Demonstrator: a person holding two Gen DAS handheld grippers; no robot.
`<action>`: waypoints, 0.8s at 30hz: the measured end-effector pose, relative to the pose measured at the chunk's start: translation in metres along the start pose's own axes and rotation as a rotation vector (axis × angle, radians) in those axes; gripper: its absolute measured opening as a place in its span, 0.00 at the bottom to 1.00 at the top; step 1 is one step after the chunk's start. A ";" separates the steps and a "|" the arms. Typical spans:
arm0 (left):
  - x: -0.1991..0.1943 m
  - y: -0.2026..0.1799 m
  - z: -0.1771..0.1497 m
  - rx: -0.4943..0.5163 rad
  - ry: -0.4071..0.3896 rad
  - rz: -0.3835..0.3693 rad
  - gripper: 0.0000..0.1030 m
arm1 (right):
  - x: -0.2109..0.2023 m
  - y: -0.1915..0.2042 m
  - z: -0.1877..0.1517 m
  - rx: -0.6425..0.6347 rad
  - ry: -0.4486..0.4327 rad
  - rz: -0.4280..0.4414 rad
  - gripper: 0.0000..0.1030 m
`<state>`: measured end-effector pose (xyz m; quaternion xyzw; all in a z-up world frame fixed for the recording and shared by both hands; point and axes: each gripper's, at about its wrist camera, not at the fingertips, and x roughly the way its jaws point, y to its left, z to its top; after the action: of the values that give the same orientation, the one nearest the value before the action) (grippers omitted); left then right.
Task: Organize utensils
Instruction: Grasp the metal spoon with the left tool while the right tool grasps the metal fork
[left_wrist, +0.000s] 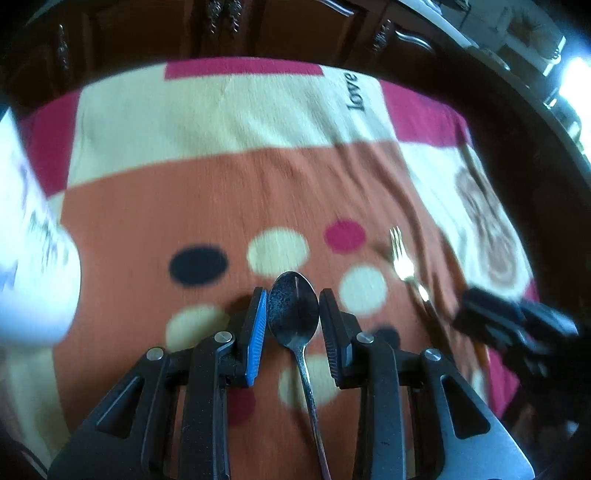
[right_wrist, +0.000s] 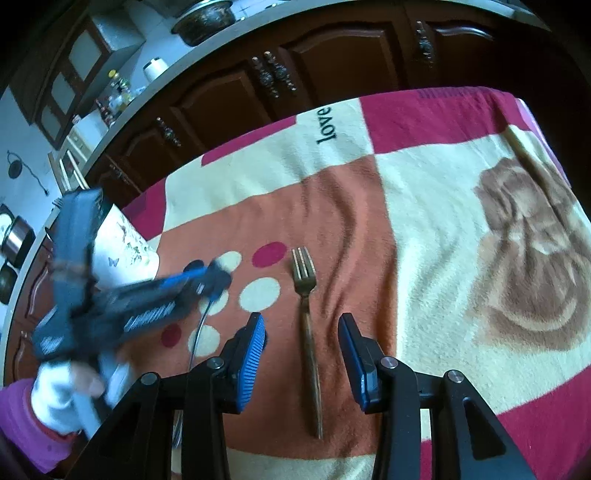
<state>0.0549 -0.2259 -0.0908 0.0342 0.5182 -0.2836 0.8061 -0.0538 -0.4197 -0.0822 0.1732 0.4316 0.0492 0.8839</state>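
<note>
Steel glinted between the left tongs, which pinched a spoon by its bowl, handle trailing back toward six o'clock; such a grip probably served to carry it toward the white cup at nine o'clock. A fork lay on the patterned blanket at two o'clock. From the right wrist, the right tongs stood spread, straddling that fork without touching it, tines toward twelve, seemingly lined up for a pinch. The left tongs blurred at nine o'clock beside the cup.
</note>
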 end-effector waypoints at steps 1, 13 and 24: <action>-0.003 0.001 -0.004 0.005 0.004 -0.008 0.27 | 0.004 0.002 0.002 -0.019 0.009 0.006 0.38; -0.004 0.012 -0.003 0.109 0.028 -0.051 0.30 | 0.039 -0.017 0.038 -0.206 0.082 0.130 0.38; 0.001 0.008 0.000 0.195 0.020 -0.077 0.30 | 0.066 -0.013 0.051 -0.284 0.104 0.203 0.38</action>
<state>0.0588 -0.2193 -0.0935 0.0953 0.4971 -0.3633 0.7822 0.0268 -0.4298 -0.1072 0.0867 0.4459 0.2077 0.8663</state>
